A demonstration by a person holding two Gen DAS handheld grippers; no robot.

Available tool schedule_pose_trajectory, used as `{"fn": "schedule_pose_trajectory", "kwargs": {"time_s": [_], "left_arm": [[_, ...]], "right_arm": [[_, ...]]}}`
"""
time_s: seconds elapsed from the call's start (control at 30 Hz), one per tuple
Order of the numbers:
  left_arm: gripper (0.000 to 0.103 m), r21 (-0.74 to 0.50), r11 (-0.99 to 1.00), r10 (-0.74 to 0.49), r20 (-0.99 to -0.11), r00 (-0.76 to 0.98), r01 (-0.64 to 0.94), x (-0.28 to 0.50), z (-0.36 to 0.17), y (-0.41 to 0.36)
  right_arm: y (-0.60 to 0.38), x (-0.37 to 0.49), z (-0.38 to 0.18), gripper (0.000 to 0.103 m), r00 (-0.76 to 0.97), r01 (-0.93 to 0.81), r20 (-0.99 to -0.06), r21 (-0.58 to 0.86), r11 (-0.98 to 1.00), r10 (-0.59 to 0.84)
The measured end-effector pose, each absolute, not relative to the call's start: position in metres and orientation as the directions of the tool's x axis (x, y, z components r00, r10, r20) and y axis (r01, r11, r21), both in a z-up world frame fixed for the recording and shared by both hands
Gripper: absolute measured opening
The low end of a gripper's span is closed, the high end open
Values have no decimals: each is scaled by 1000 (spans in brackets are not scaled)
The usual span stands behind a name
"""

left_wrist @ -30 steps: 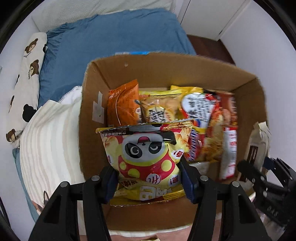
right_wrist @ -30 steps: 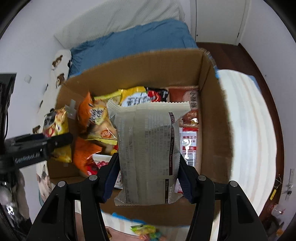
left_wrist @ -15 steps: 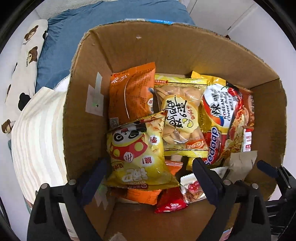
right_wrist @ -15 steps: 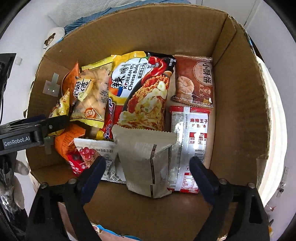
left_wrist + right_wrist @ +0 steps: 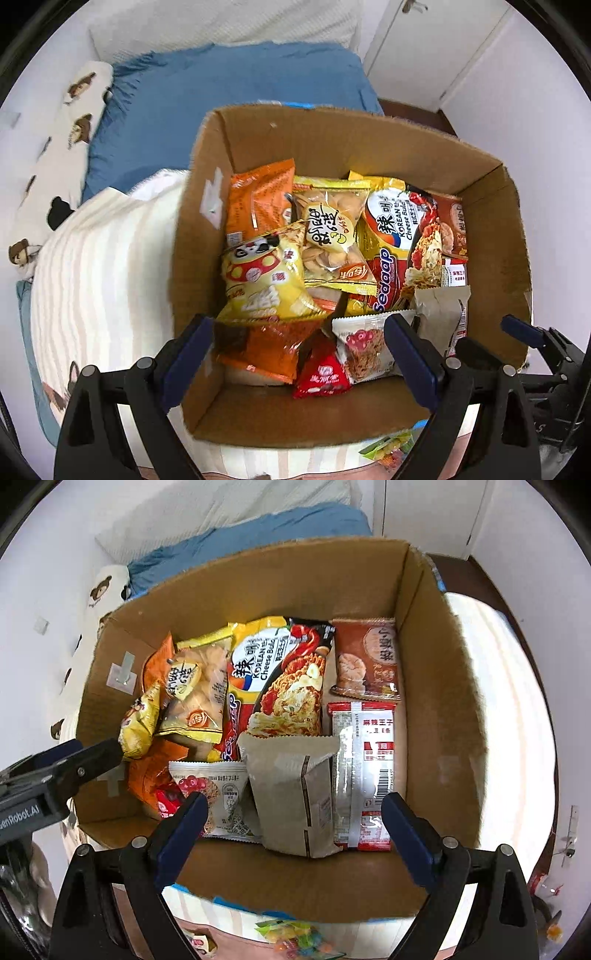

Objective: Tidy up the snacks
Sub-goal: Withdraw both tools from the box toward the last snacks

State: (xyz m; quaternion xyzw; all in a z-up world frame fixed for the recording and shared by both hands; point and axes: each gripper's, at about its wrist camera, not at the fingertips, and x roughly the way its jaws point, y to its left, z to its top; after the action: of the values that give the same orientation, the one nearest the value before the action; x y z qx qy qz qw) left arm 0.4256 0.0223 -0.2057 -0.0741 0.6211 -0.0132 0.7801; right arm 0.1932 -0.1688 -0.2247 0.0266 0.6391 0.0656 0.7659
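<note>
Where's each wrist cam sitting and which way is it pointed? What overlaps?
Left wrist: above the cardboard box's near-left side, looking down into it; left hand-held gripper open, right gripper's tip at the frame's right edge.
Right wrist: above the box's near edge, looking down and in; right hand-held gripper open, left gripper at the frame's left.
Shared: the box, Korean noodle pack, kraft paper bag, blue bedding.

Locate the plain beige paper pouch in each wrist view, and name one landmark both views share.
Left wrist: beige paper pouch at lower right of the cardboard box, partly behind the right fingertip.
Right wrist: beige paper pouch centre, near the front wall.
Shared landmark: Korean cheese noodle pack, just behind the pouch.
</note>
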Motion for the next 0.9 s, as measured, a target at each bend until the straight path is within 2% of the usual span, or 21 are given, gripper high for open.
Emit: {"fn": "schedule_pose_trajectory", "kwargs": {"time_s": [0.47,0.9], "left_arm": [[95,-19,998,15,-859,511,-61,337,-134,12],[95,-23,998,16,-788,615,-55,265,-86,5]], "right_arm": [[-168,118,-159,97,410,-108,-904,87,990,124],[-166,39,-89,97,554,-155,-819,76,985,150]]}}
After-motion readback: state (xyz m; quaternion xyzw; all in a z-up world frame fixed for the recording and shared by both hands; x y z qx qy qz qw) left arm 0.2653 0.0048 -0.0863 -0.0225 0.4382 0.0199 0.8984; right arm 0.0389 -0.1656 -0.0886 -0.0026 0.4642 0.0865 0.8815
